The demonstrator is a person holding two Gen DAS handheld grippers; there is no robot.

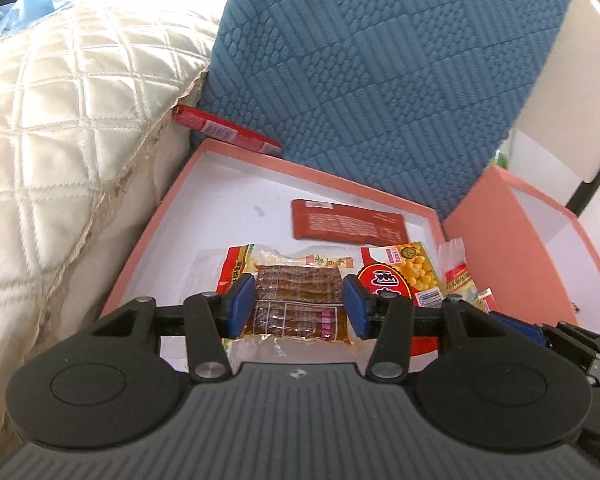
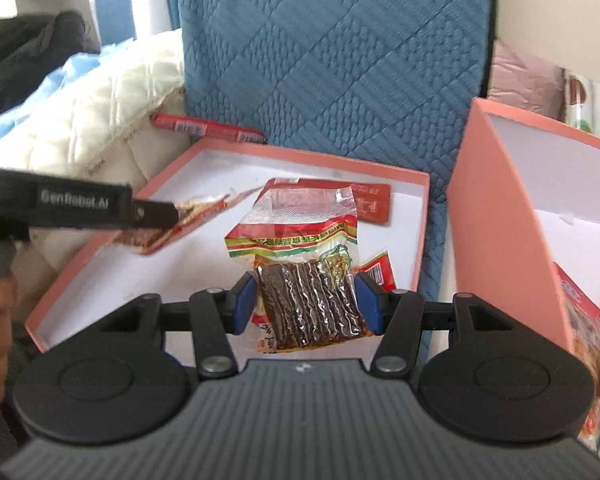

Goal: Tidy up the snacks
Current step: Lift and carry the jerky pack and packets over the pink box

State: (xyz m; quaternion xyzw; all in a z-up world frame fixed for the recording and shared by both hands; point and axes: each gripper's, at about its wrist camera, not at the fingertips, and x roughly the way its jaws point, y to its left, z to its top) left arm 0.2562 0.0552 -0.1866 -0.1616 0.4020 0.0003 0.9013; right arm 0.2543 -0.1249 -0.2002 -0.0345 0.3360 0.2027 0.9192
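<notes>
What you can't make out

Beside your pink tray, the snack bag runs off the right edge; the left gripper's packet is motion-blurred.

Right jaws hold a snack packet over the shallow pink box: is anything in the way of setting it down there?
Partly: a red-and-yellow packet lies on the box floor just under the held packet, and a flat red packet lies at the back. Floor to the left is bare.
</notes>
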